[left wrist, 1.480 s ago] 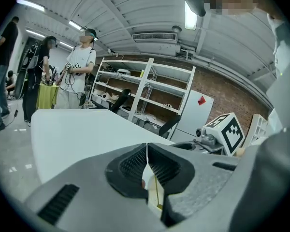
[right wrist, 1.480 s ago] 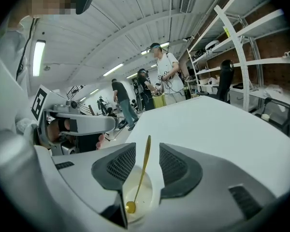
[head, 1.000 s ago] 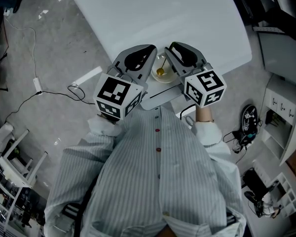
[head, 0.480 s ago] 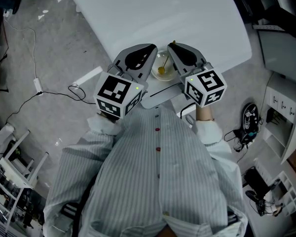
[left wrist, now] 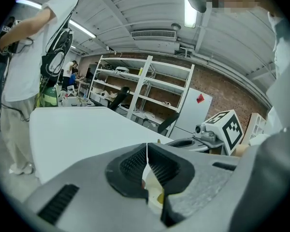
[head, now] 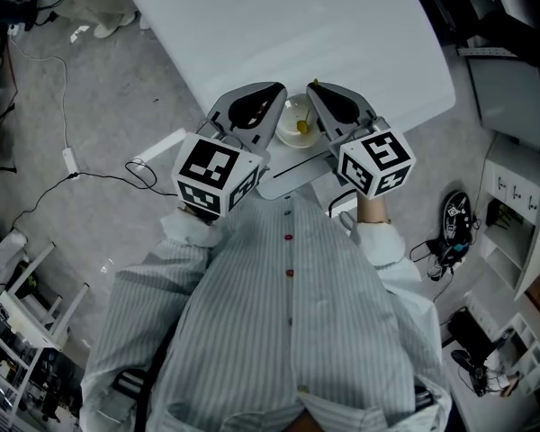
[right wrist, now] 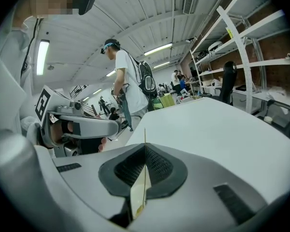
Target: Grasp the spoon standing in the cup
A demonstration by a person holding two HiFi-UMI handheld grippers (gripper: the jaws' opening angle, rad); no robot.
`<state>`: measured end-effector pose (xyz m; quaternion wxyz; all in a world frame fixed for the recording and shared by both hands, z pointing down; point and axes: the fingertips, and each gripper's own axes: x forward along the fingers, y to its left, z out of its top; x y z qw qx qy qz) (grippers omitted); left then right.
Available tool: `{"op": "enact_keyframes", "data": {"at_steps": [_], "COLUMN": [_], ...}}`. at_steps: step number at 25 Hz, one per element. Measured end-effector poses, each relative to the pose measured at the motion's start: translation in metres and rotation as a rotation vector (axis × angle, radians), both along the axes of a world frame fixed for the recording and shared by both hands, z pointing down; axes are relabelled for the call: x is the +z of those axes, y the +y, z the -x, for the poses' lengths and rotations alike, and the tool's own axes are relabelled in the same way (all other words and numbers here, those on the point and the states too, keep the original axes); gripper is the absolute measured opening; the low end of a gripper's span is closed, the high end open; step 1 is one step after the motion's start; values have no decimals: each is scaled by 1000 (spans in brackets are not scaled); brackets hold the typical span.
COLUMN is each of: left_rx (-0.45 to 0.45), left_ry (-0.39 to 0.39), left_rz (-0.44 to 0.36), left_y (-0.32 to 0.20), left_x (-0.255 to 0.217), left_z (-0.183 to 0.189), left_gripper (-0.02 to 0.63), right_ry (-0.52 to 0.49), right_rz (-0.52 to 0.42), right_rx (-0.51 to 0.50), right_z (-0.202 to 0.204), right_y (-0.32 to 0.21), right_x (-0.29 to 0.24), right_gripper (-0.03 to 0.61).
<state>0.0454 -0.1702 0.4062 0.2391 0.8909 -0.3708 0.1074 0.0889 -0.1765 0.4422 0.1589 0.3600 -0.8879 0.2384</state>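
Observation:
A white cup (head: 291, 115) stands at the near edge of the white table (head: 342, 25), with a yellow spoon (head: 302, 128) in it. My right gripper (head: 317, 93) is at the cup's right side, shut on the spoon's thin handle (right wrist: 144, 178), which runs up between the pads. My left gripper (head: 275, 117) is at the cup's left side, jaws together with a thin white sliver of the cup's wall (left wrist: 147, 158) pinched between them. Below those jaws the cup's inside (left wrist: 152, 185) and the spoon's bowl (left wrist: 159, 197) show.
A person in a white shirt (right wrist: 128, 88) stands by the table's far side. Cables (head: 99, 174) lie on the grey floor at the left. Shelving (head: 522, 232) and gear crowd the right. Metal racks (left wrist: 145, 91) stand behind the table.
The right gripper's jaws have closed on the spoon's handle, and the handle now stands up between them. The left gripper has stayed at the cup.

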Motion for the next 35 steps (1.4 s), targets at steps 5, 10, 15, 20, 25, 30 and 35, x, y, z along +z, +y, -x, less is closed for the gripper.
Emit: {"op": "enact_keyframes", "data": {"at_steps": [5, 10, 15, 20, 25, 30, 35], "left_rx": [0, 0, 3, 4, 8, 12, 18], "left_ry": [4, 8, 14, 24, 36, 50, 69], "left_rz": [-19, -41, -64, -84, -113, -129, -149], "left_y": [0, -2, -3, -2, 0, 5, 8], "left_x": [-8, -17, -26, -35, -46, -57, -68], "left_z": [-3, -2, -2, 2, 4, 4, 5], "left_gripper": [14, 14, 14, 14, 14, 14, 14], "right_ry": [-15, -22, -24, -28, -44, -62, -98], "right_rz": [-8, -33, -63, -89, -129, -171, -219], "right_rx": [-5, -2, 9, 27, 50, 74, 93], "right_z": [1, 3, 2, 2, 1, -4, -7], "right_y": [3, 3, 2, 3, 7, 12, 16], "right_x": [-9, -22, -37, -53, -74, -100, -125], "right_gripper": [9, 9, 8, 8, 9, 8, 8]}}
